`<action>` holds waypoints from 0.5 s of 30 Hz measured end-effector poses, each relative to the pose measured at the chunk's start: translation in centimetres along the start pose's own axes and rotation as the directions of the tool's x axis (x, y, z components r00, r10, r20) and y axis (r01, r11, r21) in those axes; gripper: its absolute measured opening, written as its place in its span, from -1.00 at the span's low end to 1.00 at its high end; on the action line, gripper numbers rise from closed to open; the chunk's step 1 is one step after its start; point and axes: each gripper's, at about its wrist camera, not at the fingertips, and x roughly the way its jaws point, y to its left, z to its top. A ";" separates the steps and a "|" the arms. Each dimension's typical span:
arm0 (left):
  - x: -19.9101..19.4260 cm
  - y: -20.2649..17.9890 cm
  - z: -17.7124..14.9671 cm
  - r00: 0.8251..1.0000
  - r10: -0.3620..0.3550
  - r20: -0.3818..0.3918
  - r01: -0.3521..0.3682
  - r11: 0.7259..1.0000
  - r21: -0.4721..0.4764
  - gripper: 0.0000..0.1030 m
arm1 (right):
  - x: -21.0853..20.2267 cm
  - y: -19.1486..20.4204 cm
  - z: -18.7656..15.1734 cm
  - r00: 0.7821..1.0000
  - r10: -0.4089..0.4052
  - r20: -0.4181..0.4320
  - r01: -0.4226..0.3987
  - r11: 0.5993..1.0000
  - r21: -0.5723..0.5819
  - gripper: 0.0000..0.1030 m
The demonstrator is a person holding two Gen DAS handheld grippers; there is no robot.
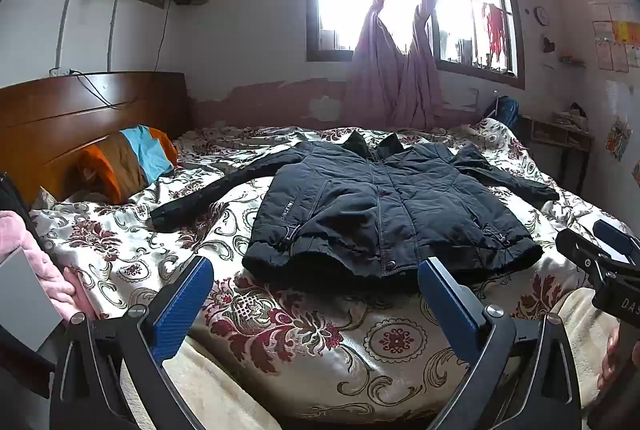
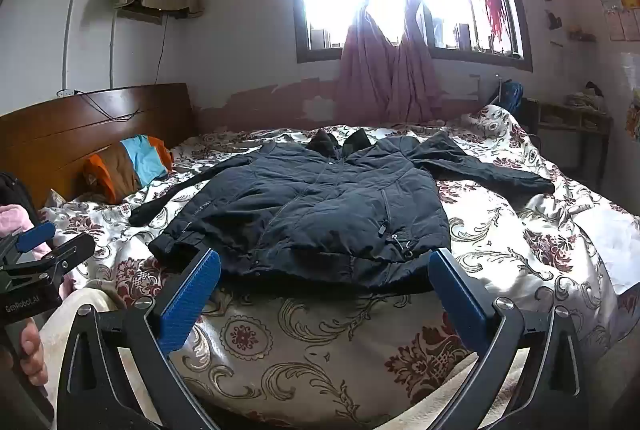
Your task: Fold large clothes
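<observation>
A dark navy padded jacket (image 1: 384, 205) (image 2: 312, 205) lies flat, front side up, on the bed with both sleeves spread out sideways and the collar toward the window. My left gripper (image 1: 316, 268) hovers open just short of the jacket's hem, nothing between its blue pads (image 1: 182, 310). My right gripper (image 2: 324, 262) is likewise open before the hem, its blue pads (image 2: 188, 302) empty. Each gripper shows at the edge of the other's view: the right one (image 1: 608, 258), the left one (image 2: 36, 250).
The bed carries a floral quilt (image 1: 304, 326) (image 2: 520, 242) and a wooden headboard (image 1: 80, 113) on the left. Orange, brown and blue clothes (image 1: 128, 161) lie by the headboard, pink fabric (image 1: 24, 242) at far left. A window with pink curtains (image 1: 400, 69) stands behind; a small desk (image 1: 560, 141) at right.
</observation>
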 end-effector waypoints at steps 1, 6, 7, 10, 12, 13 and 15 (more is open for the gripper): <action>0.0 0.0 0.0 1.000 0.000 0.000 0.000 1.000 0.000 1.00 | 0.0 0.0 0.0 1.000 0.000 0.002 0.000 1.000 0.001 0.98; 0.0 0.0 0.0 1.000 0.001 0.001 -0.001 1.000 0.001 1.00 | -0.1 0.0 0.0 1.000 0.000 0.005 0.000 1.000 0.000 0.98; 0.0 0.0 0.0 1.000 0.001 0.001 -0.001 1.000 0.001 1.00 | -0.1 0.0 0.0 1.000 0.000 0.004 0.000 1.000 0.000 0.98; 0.0 0.0 0.0 1.000 0.001 0.001 -0.001 1.000 0.001 1.00 | 0.0 0.0 0.0 1.000 0.000 0.003 0.000 1.000 0.000 0.98; 0.0 0.0 0.0 1.000 0.001 0.001 -0.001 1.000 0.001 1.00 | 0.0 0.0 0.0 1.000 0.000 0.002 0.000 1.000 0.000 0.98; 0.0 0.0 0.0 1.000 0.001 0.002 -0.001 1.000 0.001 1.00 | 0.0 0.0 0.0 1.000 0.000 0.003 0.000 1.000 0.000 0.98; 0.0 0.0 0.0 1.000 0.001 0.002 -0.001 1.000 0.002 1.00 | 0.0 0.0 0.0 1.000 0.000 0.002 0.000 1.000 0.000 0.98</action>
